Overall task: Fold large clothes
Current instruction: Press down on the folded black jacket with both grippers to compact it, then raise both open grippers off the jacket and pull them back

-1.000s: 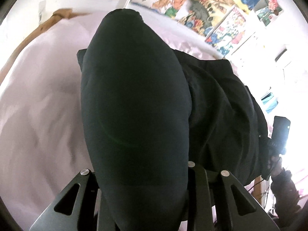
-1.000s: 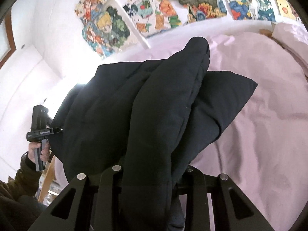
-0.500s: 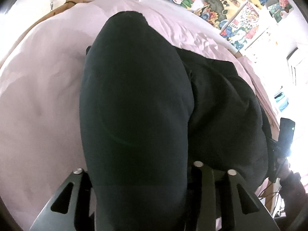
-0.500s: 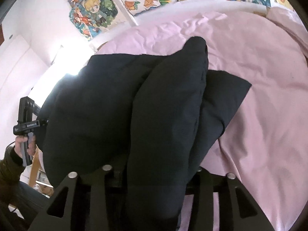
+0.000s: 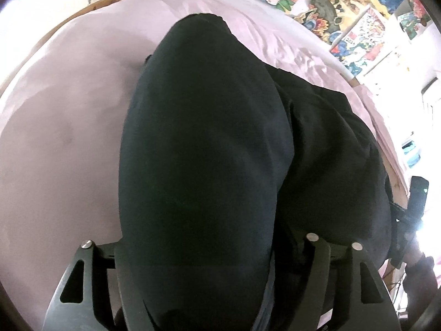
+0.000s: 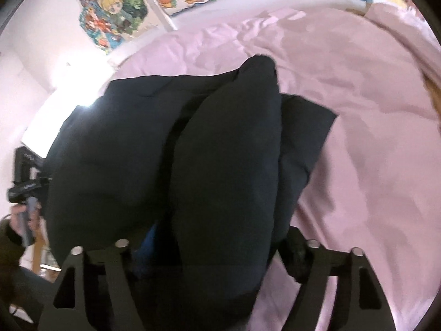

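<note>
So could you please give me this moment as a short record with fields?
garment: bulky black padded jacket, bunched
surface: pink bedsheet
left gripper: shut on the jacket
right gripper: shut on the jacket
jacket position: held by both grippers over the sheet; contact with it cannot be told
backdrop: colourful cartoon posters on the wall

Left gripper (image 5: 212,289): black angular finger frames, silver screw heads.
Right gripper (image 6: 217,284): black frames, triangular cut-outs, silver screws.
Sleeve (image 6: 11,245): dark olive.
</note>
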The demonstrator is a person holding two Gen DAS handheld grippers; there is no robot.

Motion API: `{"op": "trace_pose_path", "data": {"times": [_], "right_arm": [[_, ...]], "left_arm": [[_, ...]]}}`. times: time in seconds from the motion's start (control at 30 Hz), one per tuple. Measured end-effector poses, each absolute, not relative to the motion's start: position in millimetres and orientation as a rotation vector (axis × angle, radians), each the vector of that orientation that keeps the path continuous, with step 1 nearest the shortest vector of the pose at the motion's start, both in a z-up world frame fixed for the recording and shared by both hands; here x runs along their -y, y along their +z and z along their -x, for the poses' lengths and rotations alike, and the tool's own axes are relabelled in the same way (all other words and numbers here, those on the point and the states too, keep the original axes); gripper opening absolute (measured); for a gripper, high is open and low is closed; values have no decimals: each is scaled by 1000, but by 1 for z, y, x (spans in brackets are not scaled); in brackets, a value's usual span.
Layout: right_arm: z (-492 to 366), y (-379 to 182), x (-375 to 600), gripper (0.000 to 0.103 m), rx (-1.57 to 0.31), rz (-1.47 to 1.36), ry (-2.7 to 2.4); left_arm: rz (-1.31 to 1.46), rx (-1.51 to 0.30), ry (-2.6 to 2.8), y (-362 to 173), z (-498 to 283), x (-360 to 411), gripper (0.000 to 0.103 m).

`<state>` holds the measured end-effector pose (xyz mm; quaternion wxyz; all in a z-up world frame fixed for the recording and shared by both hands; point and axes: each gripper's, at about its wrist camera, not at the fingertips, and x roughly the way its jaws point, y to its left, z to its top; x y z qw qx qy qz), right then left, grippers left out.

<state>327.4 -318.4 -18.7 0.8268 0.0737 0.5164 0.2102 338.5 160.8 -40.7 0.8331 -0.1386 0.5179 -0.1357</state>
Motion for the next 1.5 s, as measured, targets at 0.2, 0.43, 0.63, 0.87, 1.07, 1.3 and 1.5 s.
{"op": "trace_pose_path", "data": {"times": [0.2, 0.43, 0.63, 0.87, 1.07, 1.3, 1.5], "right_arm": [[-310, -7, 318, 87, -1090, -114, 315], [-275, 2, 311, 94, -1013, -100, 167], [-242, 19, 307, 99, -897, -131, 90], [-203, 43, 292, 103, -755, -125, 74], [-167, 53, 279, 103, -666, -136, 58], [-129, 63, 257, 103, -582, -106, 57], [-101, 71, 239, 103, -525, -108, 69]], "left_arm": [[240, -1077, -232, -28, -322, -163, 75], [168, -1018, -87, -21, -285, -169, 99], [-10, -932, -42, -19, -241, -148, 99], [-66, -823, -72, -1, -206, -112, 99], [-50, -703, -68, 21, -172, -96, 99], [-40, -590, -66, 30, -128, -81, 99], [-44, -528, -66, 31, -104, -73, 99]]}}
